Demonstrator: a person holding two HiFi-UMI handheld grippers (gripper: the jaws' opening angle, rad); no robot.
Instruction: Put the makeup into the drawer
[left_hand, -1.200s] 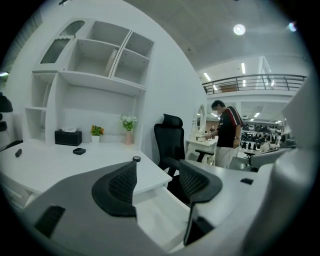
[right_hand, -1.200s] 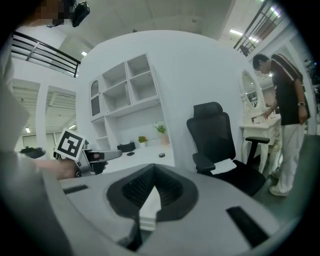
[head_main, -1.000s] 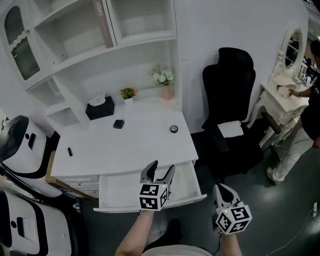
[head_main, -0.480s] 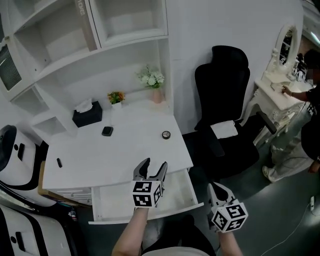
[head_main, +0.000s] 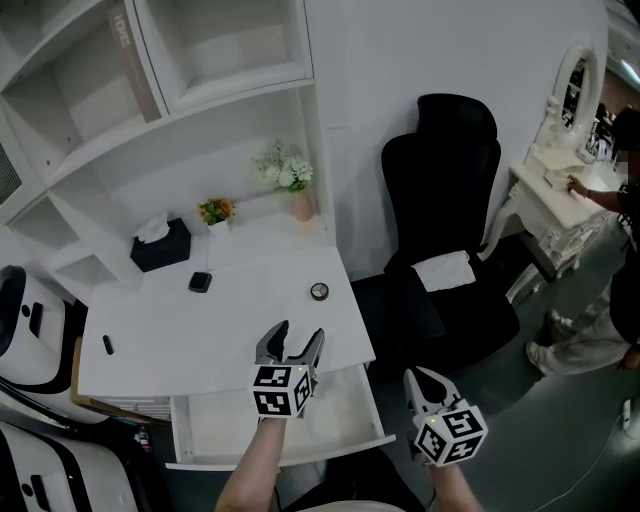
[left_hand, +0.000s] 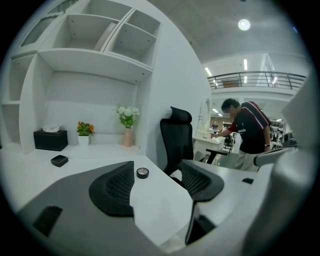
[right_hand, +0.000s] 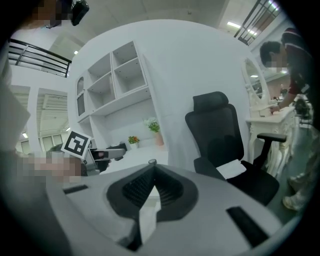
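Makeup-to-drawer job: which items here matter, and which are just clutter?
Job:
- round compact
- square black case
- small black stick, probably makeup
- open drawer

Clutter:
- tissue box
- potted flowers
- vase of white flowers
- black chair

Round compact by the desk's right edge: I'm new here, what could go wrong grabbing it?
The round compact sits near the desk edge; a glancing touch could knock it off. The left gripper, empty, jaws just opening, hangs by the open drawer; a low reach could bump the desk's front.
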